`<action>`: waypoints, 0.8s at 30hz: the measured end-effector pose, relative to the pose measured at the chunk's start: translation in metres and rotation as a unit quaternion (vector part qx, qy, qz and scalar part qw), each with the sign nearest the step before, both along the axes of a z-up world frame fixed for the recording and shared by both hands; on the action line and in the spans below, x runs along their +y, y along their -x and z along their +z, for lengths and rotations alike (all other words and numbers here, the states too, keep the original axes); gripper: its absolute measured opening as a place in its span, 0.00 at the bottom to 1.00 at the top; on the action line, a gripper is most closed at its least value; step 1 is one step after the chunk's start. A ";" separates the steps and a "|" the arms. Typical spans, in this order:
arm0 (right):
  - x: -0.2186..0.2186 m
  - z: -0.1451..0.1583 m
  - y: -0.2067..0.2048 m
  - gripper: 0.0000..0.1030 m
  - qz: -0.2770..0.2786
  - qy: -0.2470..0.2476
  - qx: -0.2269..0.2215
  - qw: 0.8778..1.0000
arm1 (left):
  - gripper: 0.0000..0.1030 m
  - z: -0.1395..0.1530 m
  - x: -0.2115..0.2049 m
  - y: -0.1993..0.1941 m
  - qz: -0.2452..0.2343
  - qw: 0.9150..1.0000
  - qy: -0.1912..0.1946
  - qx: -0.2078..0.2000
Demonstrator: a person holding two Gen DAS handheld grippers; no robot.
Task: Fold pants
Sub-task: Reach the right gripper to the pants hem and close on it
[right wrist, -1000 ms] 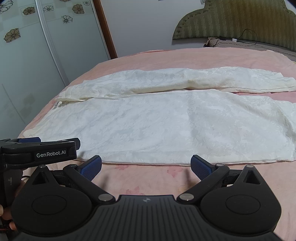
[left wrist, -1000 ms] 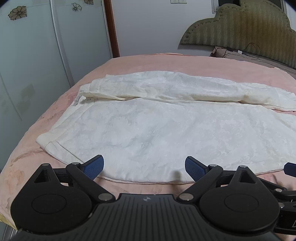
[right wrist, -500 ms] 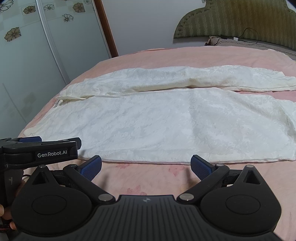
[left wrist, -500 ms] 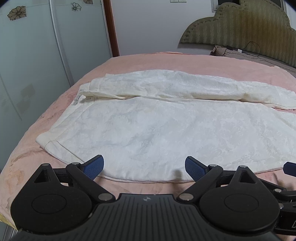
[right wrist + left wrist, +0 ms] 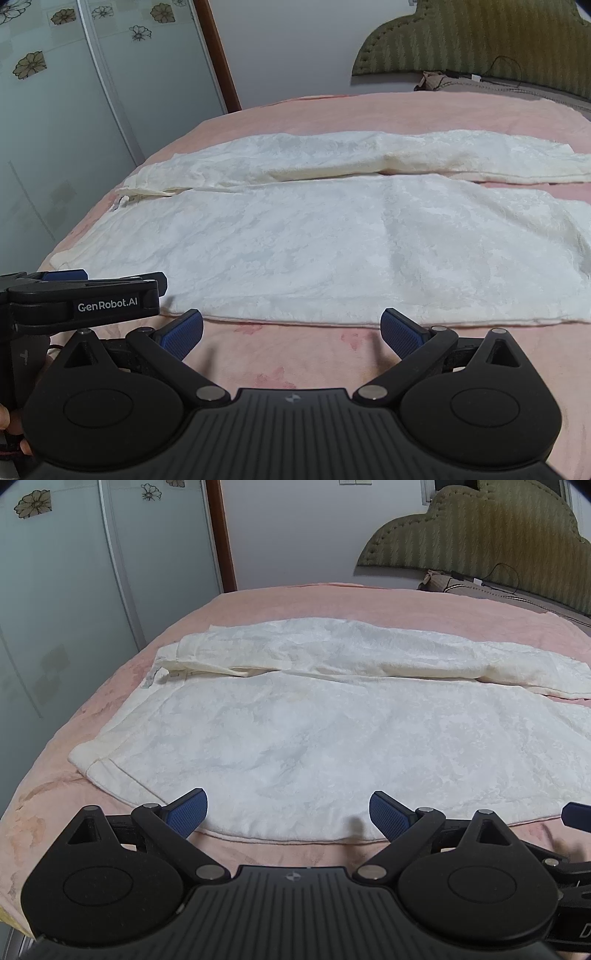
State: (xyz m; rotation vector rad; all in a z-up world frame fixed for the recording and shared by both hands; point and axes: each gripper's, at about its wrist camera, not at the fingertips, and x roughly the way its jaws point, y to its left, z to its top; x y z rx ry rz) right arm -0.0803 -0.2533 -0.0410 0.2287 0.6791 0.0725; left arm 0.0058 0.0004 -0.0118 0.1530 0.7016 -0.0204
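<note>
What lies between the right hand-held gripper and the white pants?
Only bare pink bedspread, seen in the right wrist view, separates the right hand-held gripper from the white pants.

The left gripper (image 5: 288, 812) is matte black plastic, with a ribbed centre plate bearing a small round emblem. Two rounded lobes flank the plate, each with a shallow disc recess and a triangular cut-out. Silver rivets pin the angled link arms. Its fingertips (image 5: 186, 812) wear blue textured pads. The right gripper (image 5: 291, 330) is built the same. In the right view, the left gripper's side reads "GenRobot.AI" in white.
</note>
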 end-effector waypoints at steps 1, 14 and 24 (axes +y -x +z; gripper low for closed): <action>-0.001 0.004 0.000 1.00 0.001 0.009 -0.014 1.000 | 0.93 0.001 0.000 0.000 -0.004 1.000 0.002 -0.003; -0.039 0.034 -0.083 1.00 0.098 0.027 -0.088 0.991 | 0.93 0.016 0.030 -0.048 0.033 0.995 0.047 -0.079; -0.051 0.028 -0.237 1.00 0.163 0.003 -0.028 0.986 | 0.93 -0.021 0.060 -0.099 0.097 0.994 0.020 -0.054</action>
